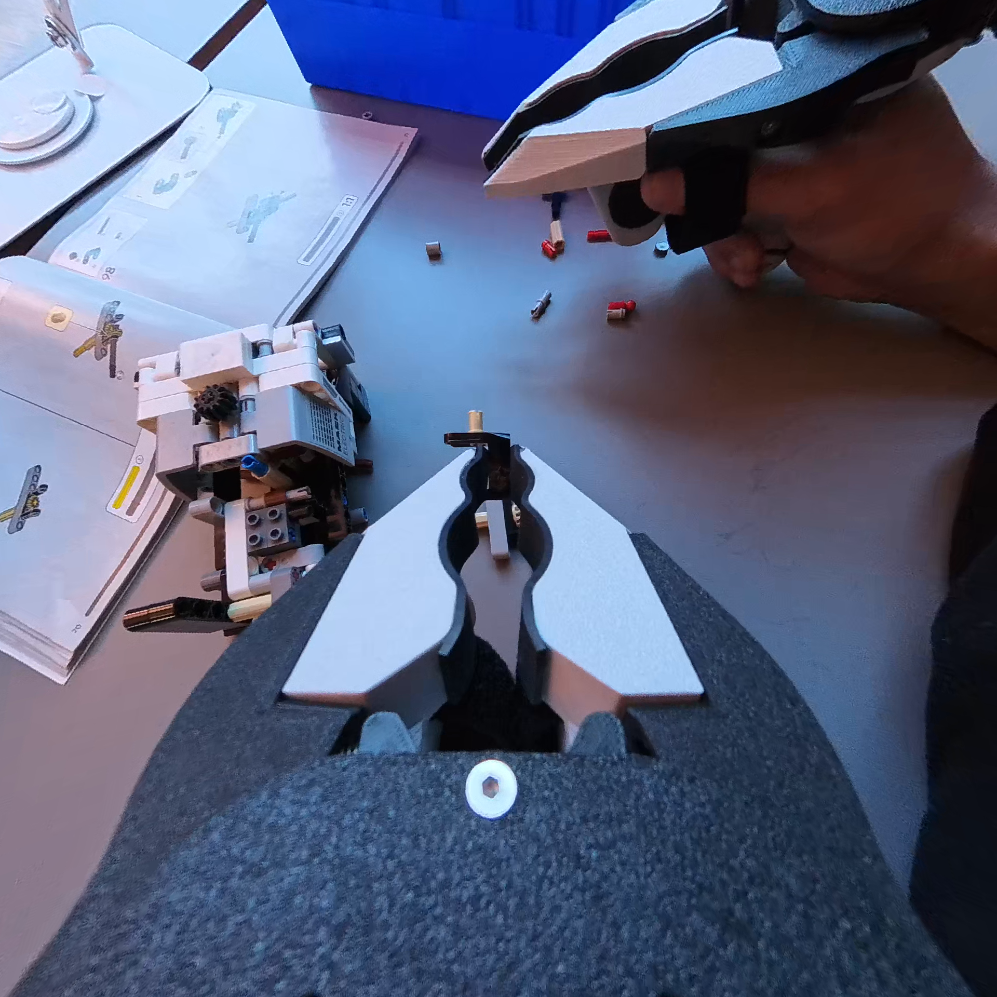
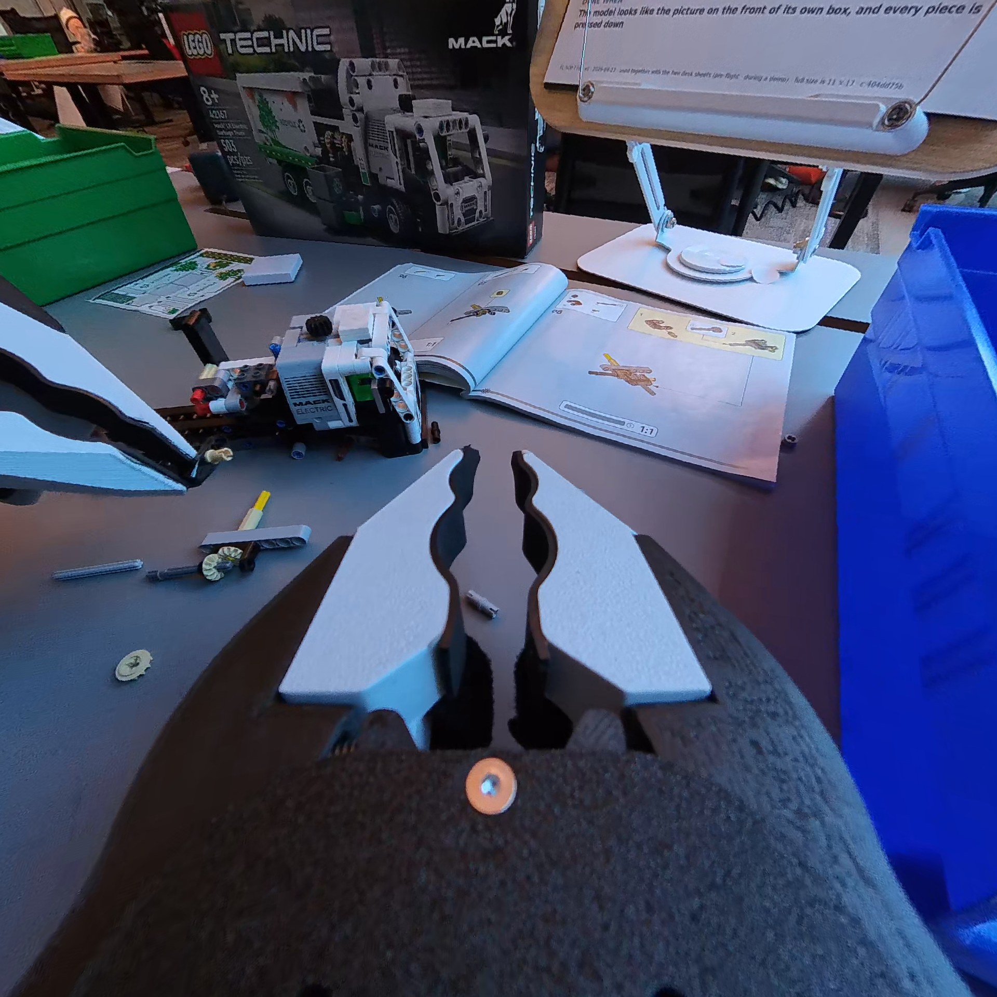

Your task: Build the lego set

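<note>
My left gripper [image 1: 493,453] is shut on a small black lego piece [image 1: 480,439] with a tan pin [image 1: 475,420] sticking out of it, held just right of the part-built white and grey truck [image 1: 253,431]. In the right wrist view the left gripper [image 2: 197,466] comes in from the left with the tan pin [image 2: 218,456] at its tip, in front of the truck [image 2: 334,377]. My right gripper [image 2: 493,458] is slightly open and empty above the table, with a small grey pin [image 2: 482,603] lying below it. It shows top right in the left wrist view [image 1: 488,172], held by a hand.
An open instruction booklet [image 2: 620,377] lies behind the truck, with the set's box [image 2: 377,135] and a white stand [image 2: 717,270] beyond. There is a green bin [image 2: 81,216] far left and a blue bin [image 2: 928,485] on the right. A grey beam [image 2: 259,539], a tan gear [image 2: 218,564], a grey axle [image 2: 97,570] and red pins [image 1: 550,248] lie loose. The tips of one gripper are about 12 centimeters away from the tips of the other.
</note>
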